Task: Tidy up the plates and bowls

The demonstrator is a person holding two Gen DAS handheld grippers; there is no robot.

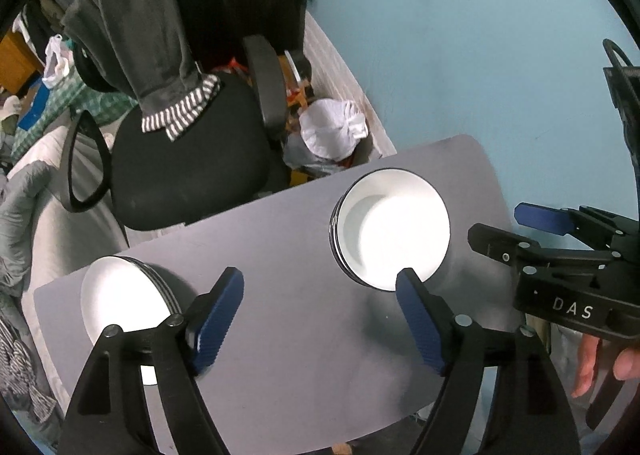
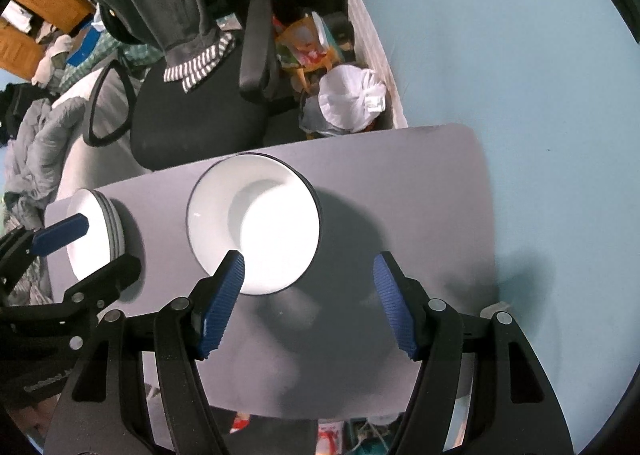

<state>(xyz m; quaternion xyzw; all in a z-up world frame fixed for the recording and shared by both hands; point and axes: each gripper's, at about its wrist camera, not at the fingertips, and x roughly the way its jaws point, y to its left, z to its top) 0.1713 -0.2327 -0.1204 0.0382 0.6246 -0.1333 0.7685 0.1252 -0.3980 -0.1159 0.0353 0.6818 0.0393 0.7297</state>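
**Both stacks stand apart on the desk, each nearer its own tool**

The left tool (image 1: 320,283) hangs wide open and empty above bare desk (image 1: 304,355), between the two piles. The plate stack (image 1: 120,295) lies to its left by the desk's edge; the bowl stack (image 1: 394,227) lies ahead to its right. The right tool (image 2: 308,267), open and empty too, points down with the bowls (image 2: 256,223) just ahead-left, so it is probably the nearer to them.

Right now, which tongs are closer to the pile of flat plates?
Left. The left tongs hang open right beside the pile of flat plates. The right tongs are open too, farther over by the stack of bowls.
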